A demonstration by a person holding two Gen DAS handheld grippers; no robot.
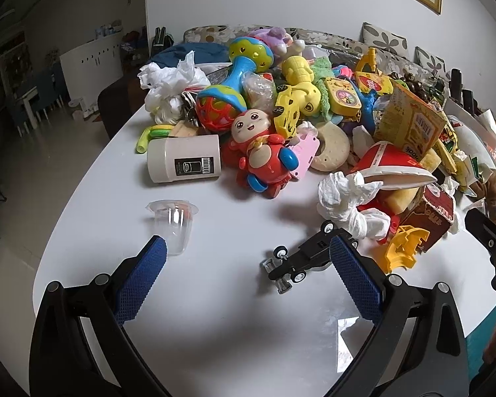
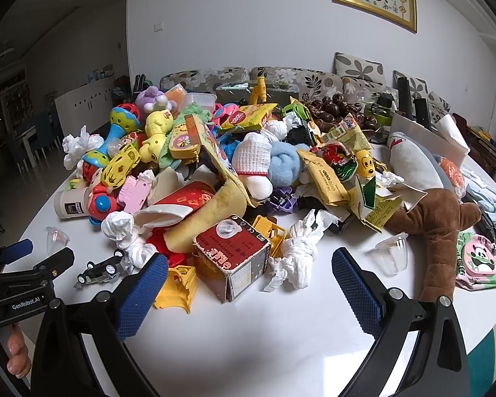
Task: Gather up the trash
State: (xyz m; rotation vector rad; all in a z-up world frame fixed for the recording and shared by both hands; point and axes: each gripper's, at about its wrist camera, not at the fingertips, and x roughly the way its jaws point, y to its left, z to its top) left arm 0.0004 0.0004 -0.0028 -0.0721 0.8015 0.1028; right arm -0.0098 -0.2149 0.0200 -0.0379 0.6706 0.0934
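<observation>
A heap of toys and trash covers the white table. My left gripper is open and empty above the near table. A clear plastic cup lies by its left finger, a crumpled white tissue just past its right finger. My right gripper is open and empty. Between its fingers lie a red cardboard box and a twisted white tissue. Another clear cup lies by its right finger. A crushed red paper cup and yellow wrappers lie in the heap.
A black toy car sits by the left gripper's right finger. A white canister, a red doll toy, a rattle and a brown plush lie around. A sofa stands behind the table.
</observation>
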